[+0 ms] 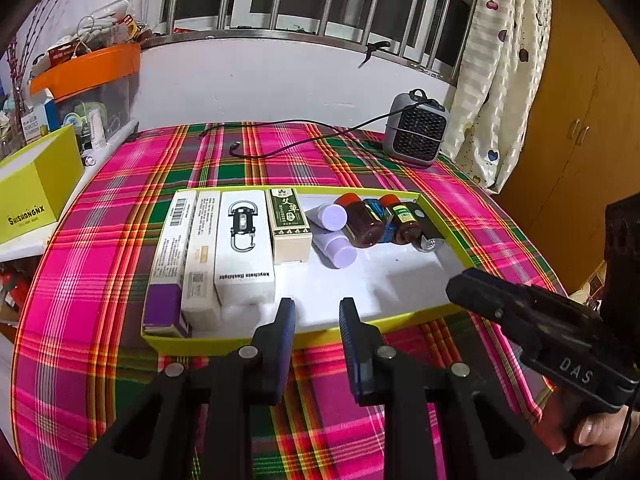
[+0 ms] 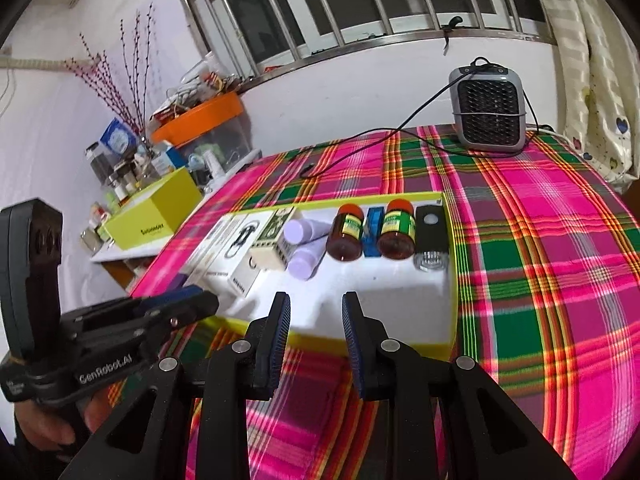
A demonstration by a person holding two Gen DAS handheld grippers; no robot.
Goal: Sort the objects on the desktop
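A yellow-rimmed tray [image 1: 224, 345] with a white liner lies on the plaid table. In it, left to right: several upright-lying boxes, among them a keychain flashlight box [image 1: 243, 248] and a green-label box [image 1: 289, 224], two lilac tubes [image 1: 335, 236], two brown bottles with red caps [image 1: 362, 220], a blue item between them [image 2: 373, 232] and a black device [image 2: 431, 236]. My left gripper [image 1: 317, 307] is open and empty at the tray's near rim. My right gripper [image 2: 316, 304] is open and empty over the tray's near edge.
A grey fan heater [image 1: 416, 130] with a black cable [image 1: 280, 148] stands at the table's back right. A yellow box [image 1: 36, 184] and an orange-lidded bin [image 1: 88, 72] with clutter stand off the table's left side. A curtain [image 1: 500, 64] hangs at right.
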